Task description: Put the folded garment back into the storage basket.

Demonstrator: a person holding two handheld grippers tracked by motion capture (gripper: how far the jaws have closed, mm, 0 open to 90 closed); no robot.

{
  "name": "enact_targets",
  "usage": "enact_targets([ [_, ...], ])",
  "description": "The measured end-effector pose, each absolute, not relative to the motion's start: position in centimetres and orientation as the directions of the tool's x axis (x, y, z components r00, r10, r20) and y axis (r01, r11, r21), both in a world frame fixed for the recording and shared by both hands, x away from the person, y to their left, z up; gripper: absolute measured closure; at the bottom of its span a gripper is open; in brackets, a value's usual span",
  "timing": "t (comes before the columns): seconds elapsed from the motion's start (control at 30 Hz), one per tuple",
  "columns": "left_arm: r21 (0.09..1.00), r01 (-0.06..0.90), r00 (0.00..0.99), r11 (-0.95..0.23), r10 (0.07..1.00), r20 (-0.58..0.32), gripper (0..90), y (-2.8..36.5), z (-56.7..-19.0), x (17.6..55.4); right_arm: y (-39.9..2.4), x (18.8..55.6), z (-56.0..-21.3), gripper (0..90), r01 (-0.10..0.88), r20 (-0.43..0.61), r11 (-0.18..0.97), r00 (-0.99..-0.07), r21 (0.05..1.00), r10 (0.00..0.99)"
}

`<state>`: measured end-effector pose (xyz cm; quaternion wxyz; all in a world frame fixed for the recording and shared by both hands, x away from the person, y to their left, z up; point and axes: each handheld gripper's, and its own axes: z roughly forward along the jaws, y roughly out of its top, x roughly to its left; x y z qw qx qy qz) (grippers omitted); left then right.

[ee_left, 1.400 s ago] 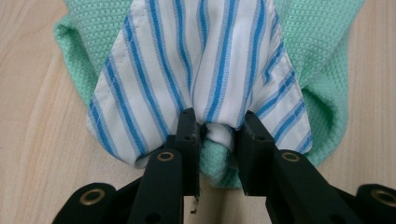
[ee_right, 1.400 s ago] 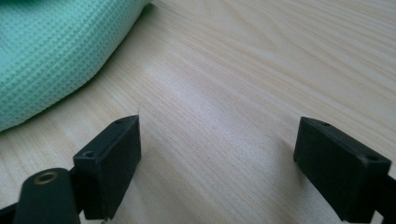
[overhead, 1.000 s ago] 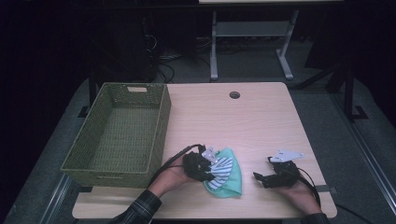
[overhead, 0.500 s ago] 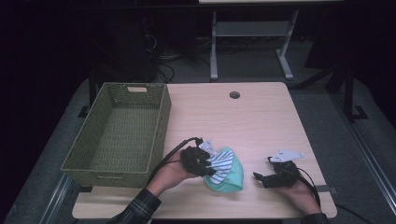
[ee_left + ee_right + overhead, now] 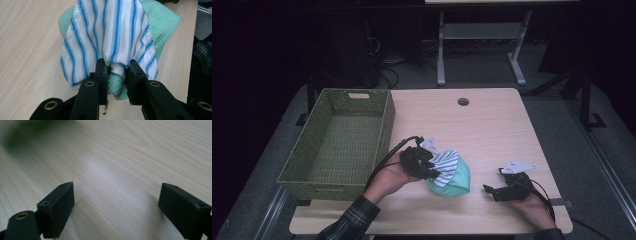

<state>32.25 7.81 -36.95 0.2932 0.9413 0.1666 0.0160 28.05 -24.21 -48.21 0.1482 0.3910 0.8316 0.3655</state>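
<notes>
A white cloth with blue stripes (image 5: 110, 32) lies bunched over a mint-green waffle cloth (image 5: 160, 25) near the table's front middle. My left gripper (image 5: 116, 75) is shut on a pinch of both cloths, the striped fold and a green roll held between its jaws. In the high view the left gripper (image 5: 428, 162) sits at the left side of the striped cloth (image 5: 445, 165) and the green cloth (image 5: 456, 181). My right gripper (image 5: 493, 191) rests low over the bare wood at the front right, open with nothing between its fingers (image 5: 60, 207).
A green woven basket (image 5: 337, 137) stands at the table's left with nothing visible inside. A round cable hole (image 5: 463, 101) sits near the far edge. The wooden table (image 5: 492, 135) has bare room behind the cloths. Dark floor and a metal stand lie beyond.
The left gripper has drawn the cloths slightly leftward and up, bunching them more tightly. The right gripper has stayed in place.
</notes>
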Motion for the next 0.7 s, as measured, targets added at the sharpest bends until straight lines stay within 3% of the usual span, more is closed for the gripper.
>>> enact_targets([
  [0.7, 0.599, 0.366, 0.899, -0.713, 0.438, -0.027, 73.1, 12.0, -32.1, 33.2, -24.2, 28.0, -48.2, 12.8, 0.544, 0.041, 0.426, -0.649, 0.723, 0.760],
])
